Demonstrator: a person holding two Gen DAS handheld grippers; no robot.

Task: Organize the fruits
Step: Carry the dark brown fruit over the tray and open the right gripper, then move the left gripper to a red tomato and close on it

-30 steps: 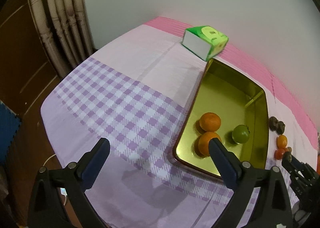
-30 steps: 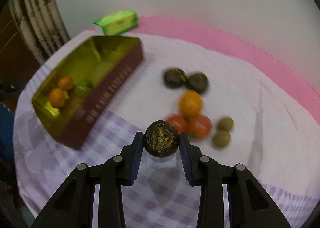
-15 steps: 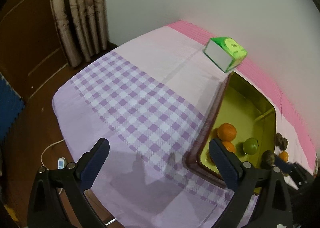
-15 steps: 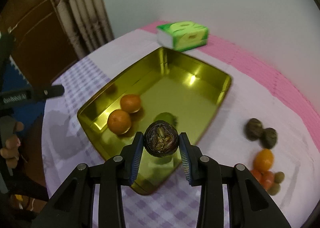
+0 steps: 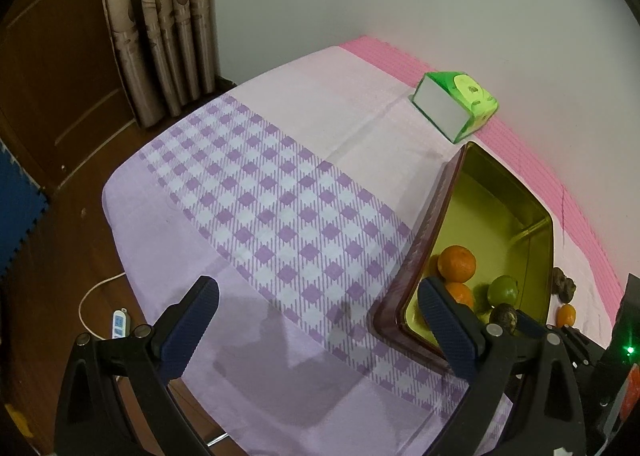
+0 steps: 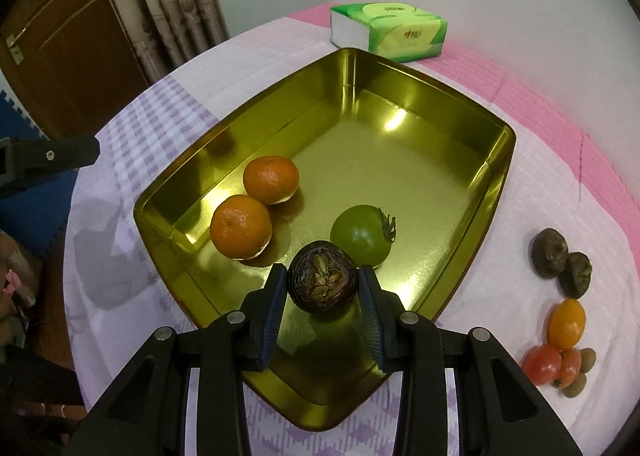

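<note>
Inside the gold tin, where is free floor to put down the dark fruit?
The tin floor is bare at the far half, toward the tissue pack. The near left holds two oranges and a green tomato: crowded. A small bare patch lies under the right gripper, holding the dark fruit.

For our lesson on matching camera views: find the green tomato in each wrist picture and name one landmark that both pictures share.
Left wrist view: the green tomato sits low right, inside the gold tray, beside two oranges.
Right wrist view: the green tomato is near centre, just beyond the dark fruit held in the right gripper.
Shared landmark: the green tissue pack behind the tray's far corner.
</note>
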